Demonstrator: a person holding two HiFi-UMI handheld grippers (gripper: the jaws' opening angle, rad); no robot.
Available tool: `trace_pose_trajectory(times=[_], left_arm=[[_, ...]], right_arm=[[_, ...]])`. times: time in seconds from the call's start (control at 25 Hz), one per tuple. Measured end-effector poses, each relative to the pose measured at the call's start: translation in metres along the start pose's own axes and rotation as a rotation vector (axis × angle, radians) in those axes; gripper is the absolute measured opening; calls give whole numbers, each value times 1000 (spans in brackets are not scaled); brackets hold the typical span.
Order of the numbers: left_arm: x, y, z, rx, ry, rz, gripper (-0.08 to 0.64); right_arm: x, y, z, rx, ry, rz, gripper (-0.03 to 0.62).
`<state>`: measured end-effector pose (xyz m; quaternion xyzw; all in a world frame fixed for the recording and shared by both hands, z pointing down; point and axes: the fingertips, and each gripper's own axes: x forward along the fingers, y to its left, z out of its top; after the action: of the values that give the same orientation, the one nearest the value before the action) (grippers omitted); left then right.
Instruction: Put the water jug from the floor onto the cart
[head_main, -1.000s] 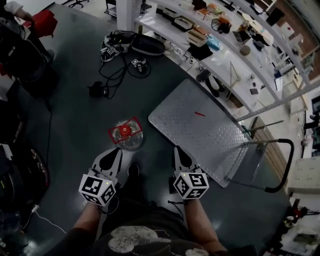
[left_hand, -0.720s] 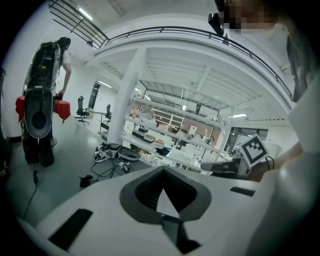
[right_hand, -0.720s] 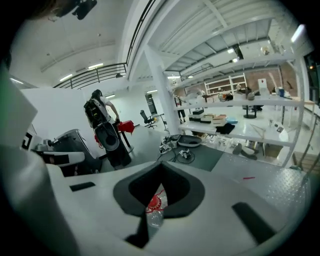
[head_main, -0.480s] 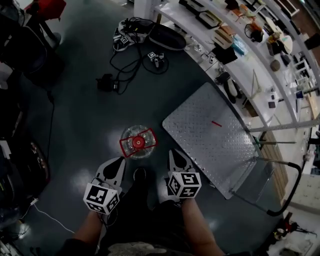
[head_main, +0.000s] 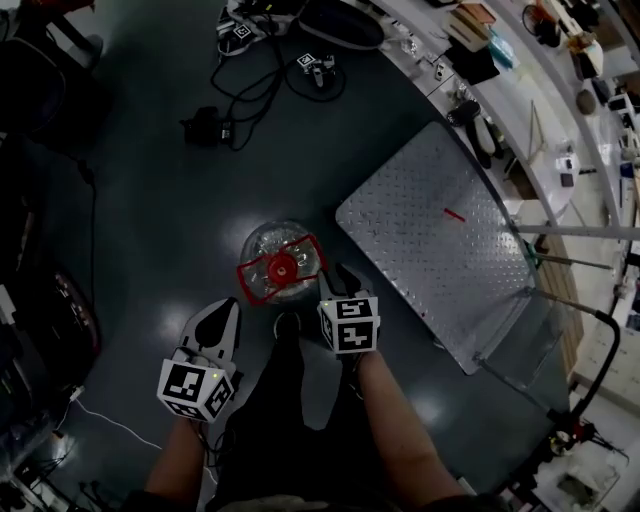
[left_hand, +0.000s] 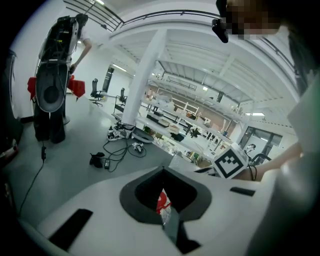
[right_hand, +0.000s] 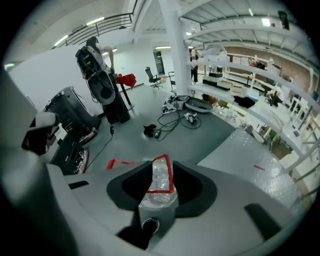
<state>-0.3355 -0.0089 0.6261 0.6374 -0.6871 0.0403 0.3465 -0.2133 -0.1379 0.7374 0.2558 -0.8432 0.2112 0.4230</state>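
Note:
The water jug (head_main: 264, 240) stands on the dark floor, clear plastic with a red cap and a red carrying handle (head_main: 281, 268). My right gripper (head_main: 337, 282) points steeply down just right of that handle. Its jaws are opening, and in the right gripper view the jug (right_hand: 159, 177) and its red handle show in the gap ahead of them. My left gripper (head_main: 217, 322) hangs lower left of the jug, apart from it, jaws together. A sliver of the jug (left_hand: 161, 200) shows past its tips (left_hand: 164, 206). The cart (head_main: 430, 235), a diamond-plate platform, lies right of the jug.
The cart's push handle (head_main: 603, 345) rises at its far right, and a red strip (head_main: 454, 214) lies on its deck. Cables and a black adapter (head_main: 205, 127) sprawl on the floor beyond the jug. A cluttered bench (head_main: 520, 110) runs behind the cart. My shoe (head_main: 286, 325) is near the jug.
Both grippers have come down and closer to the jug. The right one moved further and now sits beside the red handle. The jug and cart have slid nearer in the view.

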Motion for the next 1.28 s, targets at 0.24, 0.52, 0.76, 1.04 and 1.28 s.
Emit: trace_pose_trajectory(times=[0.24, 0.52, 0.76, 1.04, 1.28], left_arm=[[25, 25, -22, -49, 2, 78, 8], [56, 35, -61, -114, 19, 99, 8], [67, 30, -72, -122, 23, 95, 8], [63, 31, -74, -110, 27, 101, 9], [52, 28, -64, -81, 15, 116, 8]], right_arm=[[60, -11, -16, -103, 112, 1, 120], [112, -16, -43, -187, 192, 12, 120], [122, -19, -48, -220, 179, 6, 75], [116, -6, -44, -204, 154, 38, 26], [99, 26, -41, -124, 135, 187, 28]])
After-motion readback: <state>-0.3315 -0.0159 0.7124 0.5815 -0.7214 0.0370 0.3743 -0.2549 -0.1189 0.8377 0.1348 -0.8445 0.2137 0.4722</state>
